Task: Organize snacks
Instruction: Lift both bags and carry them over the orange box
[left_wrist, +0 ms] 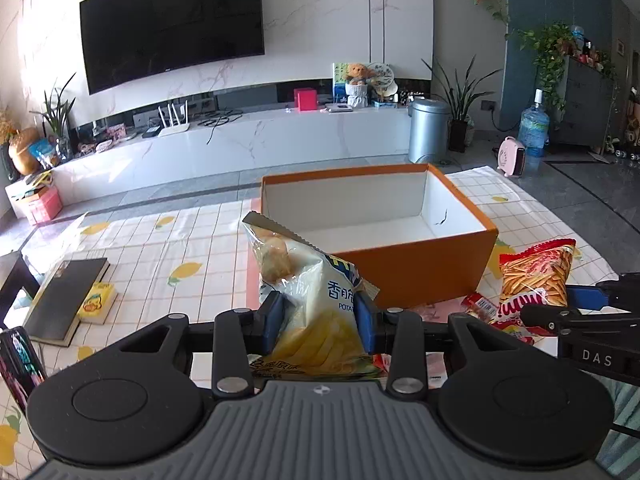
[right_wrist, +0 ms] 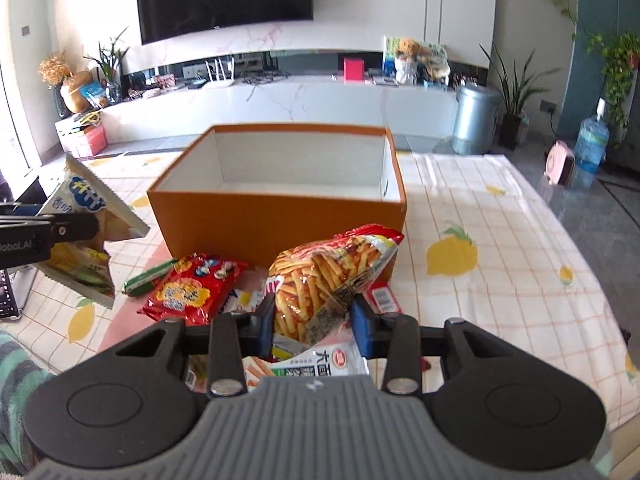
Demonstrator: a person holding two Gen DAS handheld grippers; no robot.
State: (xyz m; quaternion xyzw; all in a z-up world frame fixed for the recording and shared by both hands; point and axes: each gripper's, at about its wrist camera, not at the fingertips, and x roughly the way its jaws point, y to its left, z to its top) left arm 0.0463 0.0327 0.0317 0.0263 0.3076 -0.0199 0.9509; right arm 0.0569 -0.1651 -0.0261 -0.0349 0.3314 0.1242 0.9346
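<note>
While both bags hang clear of the tablecloth (right_wrist: 500,240), we record:
Left gripper (left_wrist: 320,316): we find its blue pads pressed on a white potato chip bag (left_wrist: 308,292), held up in front of the orange box (left_wrist: 420,264).
Right gripper (right_wrist: 314,316): we find it clamped on a red fries bag (right_wrist: 332,276), just before the same box.
Box: we see it open, white inside.
Remaining snacks: a red packet (right_wrist: 192,288) and a green stick (right_wrist: 146,278) lie on the cloth beside the box.
</note>
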